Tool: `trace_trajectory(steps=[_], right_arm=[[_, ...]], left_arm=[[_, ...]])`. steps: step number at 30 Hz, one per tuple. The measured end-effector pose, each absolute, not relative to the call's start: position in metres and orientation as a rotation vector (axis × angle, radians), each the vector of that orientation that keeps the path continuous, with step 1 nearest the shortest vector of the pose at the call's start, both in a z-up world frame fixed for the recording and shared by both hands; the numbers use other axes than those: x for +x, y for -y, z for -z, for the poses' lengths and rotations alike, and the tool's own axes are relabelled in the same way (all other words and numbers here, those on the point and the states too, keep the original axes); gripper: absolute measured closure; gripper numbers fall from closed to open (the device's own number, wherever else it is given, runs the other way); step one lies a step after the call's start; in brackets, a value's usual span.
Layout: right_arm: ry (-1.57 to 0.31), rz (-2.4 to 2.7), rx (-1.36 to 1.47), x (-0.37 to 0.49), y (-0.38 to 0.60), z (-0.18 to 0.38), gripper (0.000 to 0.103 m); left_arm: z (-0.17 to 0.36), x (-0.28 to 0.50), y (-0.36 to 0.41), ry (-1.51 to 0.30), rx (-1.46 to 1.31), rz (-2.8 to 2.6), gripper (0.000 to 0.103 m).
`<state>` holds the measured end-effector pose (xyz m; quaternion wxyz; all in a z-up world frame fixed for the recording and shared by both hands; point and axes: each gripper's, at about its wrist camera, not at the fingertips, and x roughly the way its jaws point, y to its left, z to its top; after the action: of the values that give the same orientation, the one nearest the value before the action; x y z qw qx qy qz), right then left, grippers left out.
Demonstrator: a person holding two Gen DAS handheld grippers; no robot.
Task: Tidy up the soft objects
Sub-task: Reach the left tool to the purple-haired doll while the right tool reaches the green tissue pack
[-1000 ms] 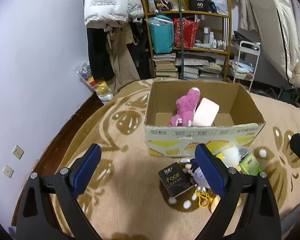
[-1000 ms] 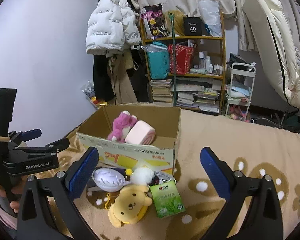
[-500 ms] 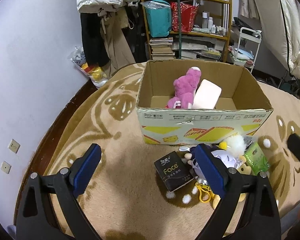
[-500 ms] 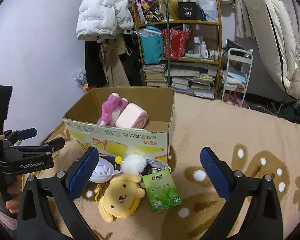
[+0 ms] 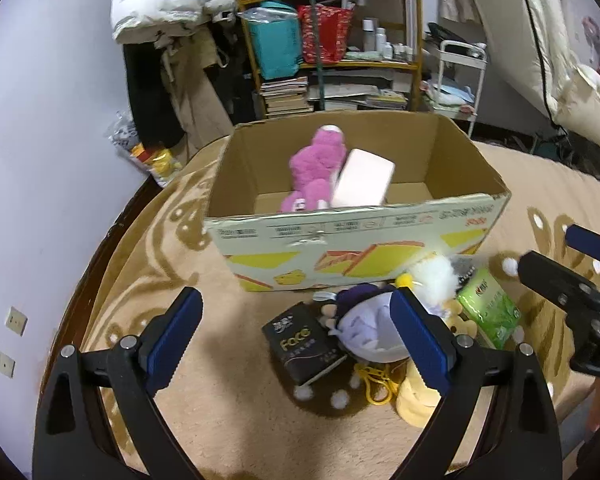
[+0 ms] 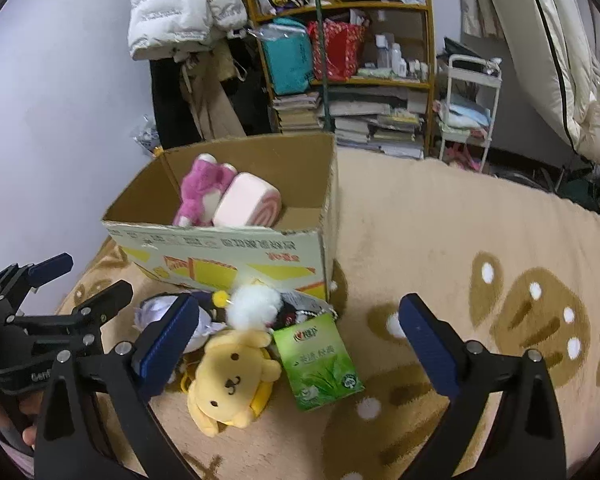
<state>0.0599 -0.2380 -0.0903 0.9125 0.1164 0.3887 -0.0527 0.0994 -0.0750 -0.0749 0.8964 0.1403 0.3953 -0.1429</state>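
Behind the cardboard box [image 6: 236, 256] on beige carpet [image 6: 440, 232], cluttered shelves [image 6: 348, 60].

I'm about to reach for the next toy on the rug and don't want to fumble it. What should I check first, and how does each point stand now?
1. Left gripper fingers wide apart, nothing between them: ok.
2. Right gripper fingers wide apart and empty: ok.
3. Cardboard box has free room beside the pink plush and the pink roll cushion: ok.
4. Yellow dog plush lies on top, uncovered: ok.
5. Purple plush free to lift: not ok; it leans against the black tissue pack and the white pom-pom toy.
6. Yellow cord snagged on anything: cannot tell.
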Motion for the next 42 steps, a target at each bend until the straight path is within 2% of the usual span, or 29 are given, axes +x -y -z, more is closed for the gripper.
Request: trace_trajectory(steps=[2, 6, 16, 29, 31, 34, 37, 40, 42], right_arm=[[-0.834, 0.114, 0.252, 0.063, 0.242, 0.097, 0.005], [-0.917, 0.122, 0.276, 0.07, 0.25, 0.112, 0.019], [-1.075, 0.12, 0.332, 0.087, 0.262, 0.151, 0.019], [-1.182, 0.101, 0.301, 0.103, 0.253, 0.176, 0.019], [-1.186, 0.103, 0.302, 0.105, 0.253, 0.177, 0.022], [-1.2, 0.094, 0.301, 0.11, 0.251, 0.179, 0.033], [-1.23, 0.1, 0.265, 0.111, 0.248, 0.185, 0.037], [-1.235, 0.104, 0.231, 0.113, 0.243, 0.185, 0.038], [-1.232, 0.105, 0.226, 0.114, 0.242, 0.185, 0.039]], left_arm=[[0.078, 0.098, 0.08, -0.816, 0.308, 0.31, 0.009], [0.083, 0.093, 0.092, -0.81, 0.335, 0.352, 0.009], [0.104, 0.091, 0.115, -0.827, 0.427, 0.378, 0.009], [0.117, 0.105, 0.113, -0.919, 0.366, 0.414, 0.009], [0.119, 0.109, 0.111, -0.943, 0.344, 0.421, 0.009], [0.124, 0.115, 0.107, -0.988, 0.303, 0.434, 0.009], [0.13, 0.12, 0.103, -1.047, 0.249, 0.454, 0.014], [0.135, 0.123, 0.099, -1.102, 0.19, 0.48, 0.023], [0.14, 0.125, 0.097, -1.147, 0.155, 0.5, 0.033]])
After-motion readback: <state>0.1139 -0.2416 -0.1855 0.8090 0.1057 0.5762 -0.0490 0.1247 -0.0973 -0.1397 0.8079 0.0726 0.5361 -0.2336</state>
